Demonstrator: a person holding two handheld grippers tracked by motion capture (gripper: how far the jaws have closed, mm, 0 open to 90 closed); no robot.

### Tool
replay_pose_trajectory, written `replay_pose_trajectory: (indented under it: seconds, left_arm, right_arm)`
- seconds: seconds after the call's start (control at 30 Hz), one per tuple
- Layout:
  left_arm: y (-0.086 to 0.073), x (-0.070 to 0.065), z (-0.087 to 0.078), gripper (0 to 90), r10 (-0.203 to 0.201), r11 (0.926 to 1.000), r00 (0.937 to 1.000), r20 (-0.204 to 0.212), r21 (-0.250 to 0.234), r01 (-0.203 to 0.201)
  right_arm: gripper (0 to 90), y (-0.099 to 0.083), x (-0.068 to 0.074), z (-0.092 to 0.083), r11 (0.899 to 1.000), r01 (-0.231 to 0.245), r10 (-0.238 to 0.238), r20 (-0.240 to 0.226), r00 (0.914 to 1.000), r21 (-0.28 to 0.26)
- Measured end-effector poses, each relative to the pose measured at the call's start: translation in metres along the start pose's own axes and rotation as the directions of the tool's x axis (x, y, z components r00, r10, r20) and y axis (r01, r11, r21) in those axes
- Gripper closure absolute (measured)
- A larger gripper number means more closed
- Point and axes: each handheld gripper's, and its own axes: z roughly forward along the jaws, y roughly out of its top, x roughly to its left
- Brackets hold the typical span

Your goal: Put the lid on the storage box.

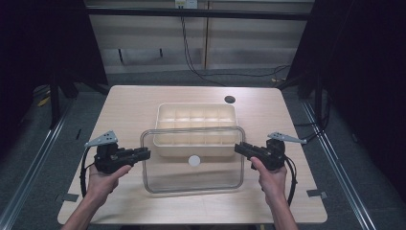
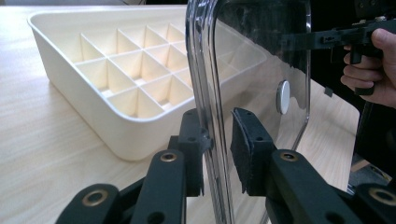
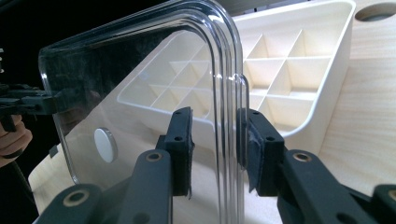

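high view: clear lid [image 1: 192, 160] held level over the near edge of the divided tray [image 1: 196, 128], left gripper [image 1: 143, 154] and right gripper [image 1: 241, 149] clamped on its side rims. left gripper view: jaws pinch the rim. right gripper view: same. lid lifted; seating on tray left.

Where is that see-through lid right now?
In the high view the clear lid is at the table's middle, gripped at its ends by the left gripper and right gripper, overlapping the cream divided tray.

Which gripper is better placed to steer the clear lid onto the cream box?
Neither clearly. The left gripper and right gripper each clamp an opposite edge of the clear lid, held over the cream box.
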Motion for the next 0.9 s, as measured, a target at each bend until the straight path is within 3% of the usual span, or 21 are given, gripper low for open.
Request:
replay_pose_trajectory:
  seconds: [0.2,0.53,0.8,0.9]
  left_arm:
    - [0.009,0.003,0.007,73.3,-0.016,0.9999,0.9992,-0.036,-0.006,0.016]
    - [0.025,0.007,0.001,73.6,-0.008,0.9994,0.9998,-0.018,-0.035,0.007]
    - [0.043,0.009,0.002,73.5,0.016,0.999,0.9993,-0.034,-0.041,-0.017]
    - [0.046,0.01,0.002,73.6,0.007,0.9985,0.9994,-0.034,-0.055,-0.009]
  right_arm:
    - [65.7,0.013,0.0,0.001,1.0,-0.001,0.001,0.014,0.9999,-0.002]
    - [66.3,0.034,0.005,0.002,0.999,0.033,-0.032,0.007,0.9994,-0.023]
    - [66.2,0.047,0.0,0.006,0.999,0.015,-0.015,0.0,0.9999,-0.041]
    - [66.3,0.051,0.0,0.008,0.999,0.014,-0.014,-0.002,0.9999,-0.047]
